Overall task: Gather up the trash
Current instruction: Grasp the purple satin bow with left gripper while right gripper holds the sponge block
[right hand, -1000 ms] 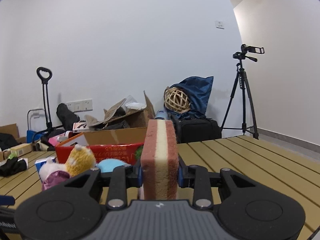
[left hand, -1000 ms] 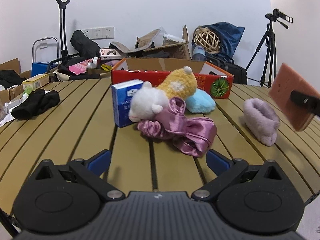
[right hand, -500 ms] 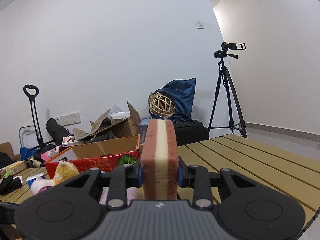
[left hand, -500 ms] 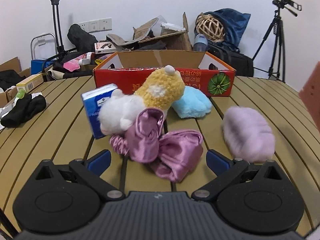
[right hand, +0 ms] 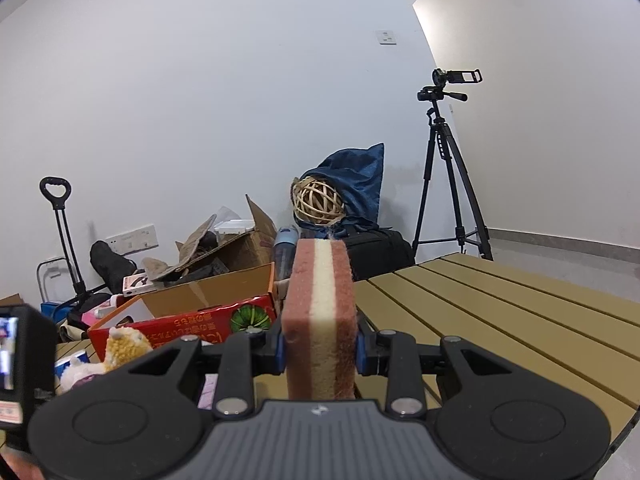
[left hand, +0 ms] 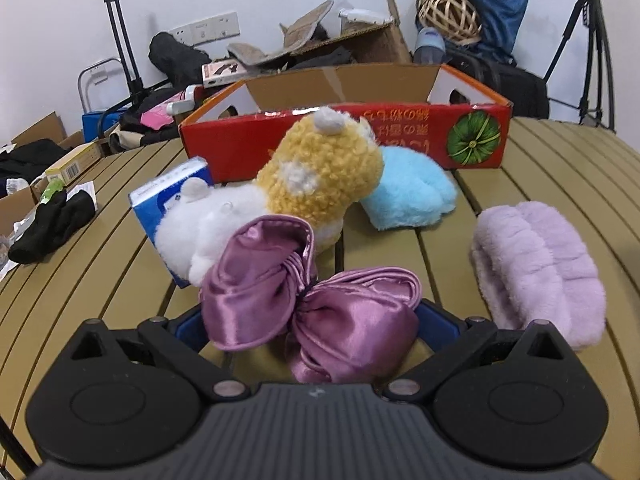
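Note:
My left gripper [left hand: 308, 324] is open, its blue fingers on either side of a purple satin bow [left hand: 308, 312] lying on the slatted table [left hand: 100, 264]. Behind the bow lie a yellow-and-white plush toy [left hand: 296, 192], a blue tissue pack [left hand: 160, 200], a light blue fuzzy pad [left hand: 408, 196] and a lilac fuzzy pad [left hand: 540, 268]. A red cardboard box [left hand: 360, 136] stands open behind them. My right gripper [right hand: 320, 350] is shut on a pink-and-cream sponge [right hand: 320, 320], held upright above the table; the box [right hand: 192, 324] shows to its left.
A black sock [left hand: 52, 228] lies at the table's left side. Behind the table are cardboard boxes [left hand: 352, 40], a trolley handle [left hand: 116, 28], a wicker ball [left hand: 452, 12], bags and a camera tripod [right hand: 448, 168]. The left gripper's body [right hand: 20, 372] shows at the right wrist view's left edge.
My left gripper has moved forward and down until the purple bow lies between its open fingers. My right gripper has risen and tilted upward, still holding the sponge.

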`<state>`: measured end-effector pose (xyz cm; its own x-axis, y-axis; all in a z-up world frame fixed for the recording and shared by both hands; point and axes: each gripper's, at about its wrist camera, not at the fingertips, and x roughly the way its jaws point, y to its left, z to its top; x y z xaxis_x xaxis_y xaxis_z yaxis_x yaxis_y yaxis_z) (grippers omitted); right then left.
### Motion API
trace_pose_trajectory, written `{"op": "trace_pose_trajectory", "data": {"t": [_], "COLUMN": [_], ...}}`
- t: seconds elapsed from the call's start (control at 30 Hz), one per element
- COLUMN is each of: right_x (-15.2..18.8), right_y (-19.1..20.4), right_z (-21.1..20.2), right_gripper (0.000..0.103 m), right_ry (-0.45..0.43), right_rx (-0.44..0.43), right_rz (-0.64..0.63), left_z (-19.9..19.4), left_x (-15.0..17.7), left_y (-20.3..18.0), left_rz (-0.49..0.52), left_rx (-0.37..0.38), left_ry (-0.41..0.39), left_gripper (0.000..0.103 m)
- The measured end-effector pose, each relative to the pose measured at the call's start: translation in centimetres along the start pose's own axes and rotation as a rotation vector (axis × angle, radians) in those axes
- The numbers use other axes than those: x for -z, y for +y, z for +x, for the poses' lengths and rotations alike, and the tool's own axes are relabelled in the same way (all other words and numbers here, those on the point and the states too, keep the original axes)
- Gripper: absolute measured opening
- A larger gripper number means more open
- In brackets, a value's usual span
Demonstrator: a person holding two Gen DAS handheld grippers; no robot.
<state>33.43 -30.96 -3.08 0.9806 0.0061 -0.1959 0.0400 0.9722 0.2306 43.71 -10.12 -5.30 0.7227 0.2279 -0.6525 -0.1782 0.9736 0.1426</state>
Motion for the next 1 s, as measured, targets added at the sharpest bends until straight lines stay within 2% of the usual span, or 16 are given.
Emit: {"op": "trace_pose_trajectory", "data": {"t": [0.27,0.33,0.73,0.83,0.9,1.0], "right_x": [-0.1,-0.1,-0.6,-0.5,-0.6,-0.7], "right_y": [0.0,-0.2,-1.3,-1.3,-1.4,-1.5], "right_z": [0.0,-0.1,-1.0,-1.2,-1.3,-1.5], "right_gripper": [0.029,0.029,0.029,0.03,0.03,0.03], "right_ry": [0.0,-0.001,-0.022,-0.023,-0.023,-0.026], "right_rx": [-0.019,-0.023,-0.03,-0.038,-0.042,-0.049], "right_rz": [0.016,0.02,0.068,0.076,0.082,0.085], "left_z": [0.3,0.3,-2.4,-3.4,-4.1,-5.2], "left_x": [-0.1,0.1,1.1,1.4,1.6,1.9], "left_y": [0.3,0.6,2.0,2.3,2.6,2.9], "left_rz": [-0.046,-0.071,-0.104,-0.101,-0.095,-0.086], "left_rx": [-0.018,-0.013,0.018,0.033,0.046,0.052], "left_ry": [-0.008,-0.011,-0.063,-0.075,-0.089,-0.105], "left_gripper": [0.103,0.1,0.065,0.053,0.036,0.034]}}
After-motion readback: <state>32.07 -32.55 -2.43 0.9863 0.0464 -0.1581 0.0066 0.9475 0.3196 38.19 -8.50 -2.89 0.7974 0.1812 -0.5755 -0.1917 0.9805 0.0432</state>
